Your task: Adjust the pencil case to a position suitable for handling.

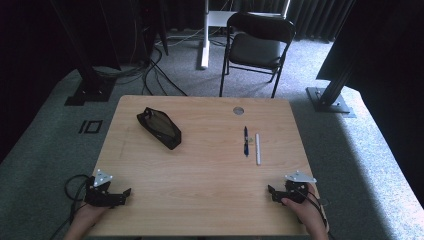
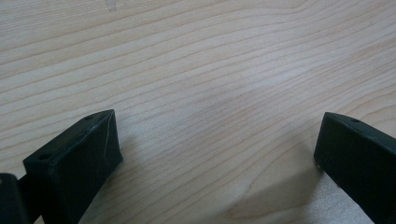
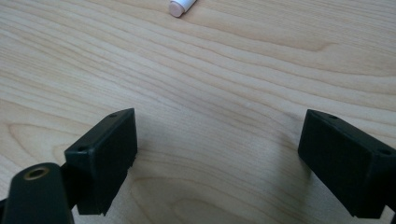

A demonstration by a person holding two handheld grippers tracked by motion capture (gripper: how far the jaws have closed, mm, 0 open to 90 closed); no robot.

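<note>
A black pencil case [image 1: 159,127] lies on the back left of the light wooden table [image 1: 200,170]. On the right half lie a blue pen [image 1: 246,141] and, just right of it, a white marker [image 1: 258,148], both pointing away from me. My left gripper [image 1: 125,195] rests at the front left corner, open, with bare wood between its jaws [image 2: 217,135]. At the front right my right gripper [image 1: 270,192] is open too, nothing between its jaws [image 3: 219,135]; the marker's end [image 3: 181,6] shows ahead of it.
A round cable hole [image 1: 238,110] sits near the table's far edge. Behind the table stand a black folding chair [image 1: 257,45] and a white desk leg [image 1: 204,35]. Dark frame posts [image 1: 90,85] stand on the grey carpet at both sides, with cables on the floor.
</note>
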